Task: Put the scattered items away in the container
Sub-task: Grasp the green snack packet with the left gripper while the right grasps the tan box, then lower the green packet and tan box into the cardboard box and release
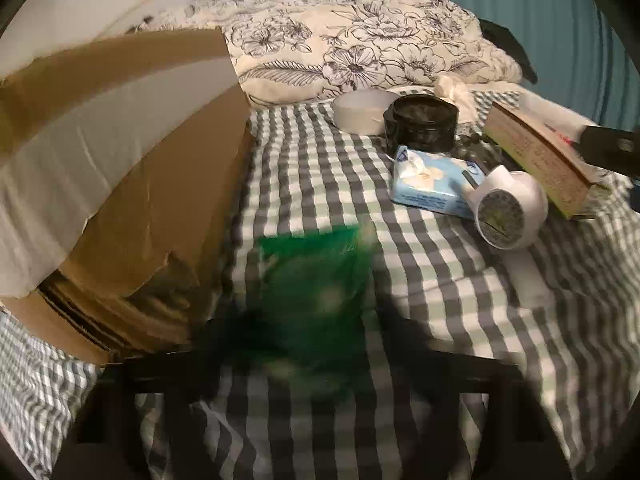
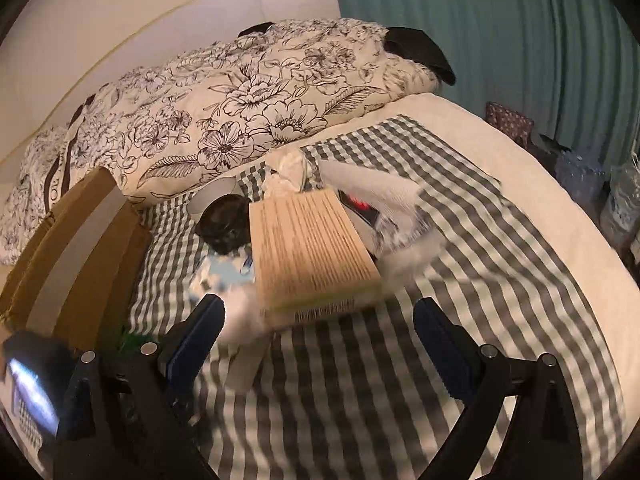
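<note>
The green packet (image 1: 316, 280) lies on the checked sheet (image 1: 440, 320) just beside the cardboard box (image 1: 160, 200), right in front of the left gripper (image 1: 316, 344). It is badly blurred, as are the dark fingers (image 1: 236, 336) flanking it, so I cannot tell whether the pads press on it or stand free.

Further along the sheet sits the rest of the scatter: a light blue tissue pack (image 1: 432, 184) touching a white round gadget with a dial face (image 1: 508, 212), a black jar (image 1: 420, 122) behind them, a roll of tape (image 1: 360, 112) at the jar's side, and a tan tissue box (image 2: 312, 256) on the far right.

The right gripper (image 2: 316, 344) is released, jaws wide apart, with nothing between its blue pads (image 2: 440, 340) (the tan box lies just ahead of them). A floral pillow (image 2: 240, 120) runs along the wall beyond.
</note>
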`<state>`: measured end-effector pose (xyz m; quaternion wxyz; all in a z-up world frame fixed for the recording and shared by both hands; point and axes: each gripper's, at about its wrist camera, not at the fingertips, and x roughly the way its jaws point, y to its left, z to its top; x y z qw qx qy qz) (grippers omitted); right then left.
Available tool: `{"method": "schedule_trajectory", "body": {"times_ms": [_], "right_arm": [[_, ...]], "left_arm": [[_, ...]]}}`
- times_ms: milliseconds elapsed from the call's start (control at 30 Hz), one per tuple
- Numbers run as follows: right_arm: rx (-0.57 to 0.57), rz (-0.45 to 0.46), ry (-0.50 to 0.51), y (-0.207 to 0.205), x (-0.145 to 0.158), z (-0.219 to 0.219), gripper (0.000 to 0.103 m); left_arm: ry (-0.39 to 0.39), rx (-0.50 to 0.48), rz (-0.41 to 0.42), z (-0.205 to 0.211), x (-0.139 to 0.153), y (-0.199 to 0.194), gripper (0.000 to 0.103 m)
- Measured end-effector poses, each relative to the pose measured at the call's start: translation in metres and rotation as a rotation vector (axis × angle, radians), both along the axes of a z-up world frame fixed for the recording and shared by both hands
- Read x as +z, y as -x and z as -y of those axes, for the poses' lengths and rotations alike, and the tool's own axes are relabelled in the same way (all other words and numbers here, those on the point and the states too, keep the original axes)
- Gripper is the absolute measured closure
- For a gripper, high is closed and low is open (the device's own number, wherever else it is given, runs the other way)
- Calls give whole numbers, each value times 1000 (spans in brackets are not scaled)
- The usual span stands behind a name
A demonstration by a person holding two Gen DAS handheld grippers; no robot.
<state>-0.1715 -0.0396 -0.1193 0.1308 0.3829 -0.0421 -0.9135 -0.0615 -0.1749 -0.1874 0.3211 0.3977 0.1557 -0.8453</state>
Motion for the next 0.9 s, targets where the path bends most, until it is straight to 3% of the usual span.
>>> {"method": "schedule_trajectory", "body": {"times_ms": [33,300,367,467,700,900], "right_arm": [[3,-6,-12,4,0,3,7],[44,56,-100,30,-20,20,7],[47,67,-125,30,-22,22,25],[42,95,-103,25,-22,16,25],[25,43,-48,-29,0,-1,26],[22,58,-7,-75,10,-15,27]], "left_arm": [[-34,-21,1,2,-2,0,58],[-48,-51,-11,-1,1,-8,60],[-59,-58,-15,0,2,-11,62],[-63,-68,-15,-1,5,-17,66],[-115,-75,-47,-3,19,-31,67],[-129,-98,-65,-18,34,-51,67]]}}
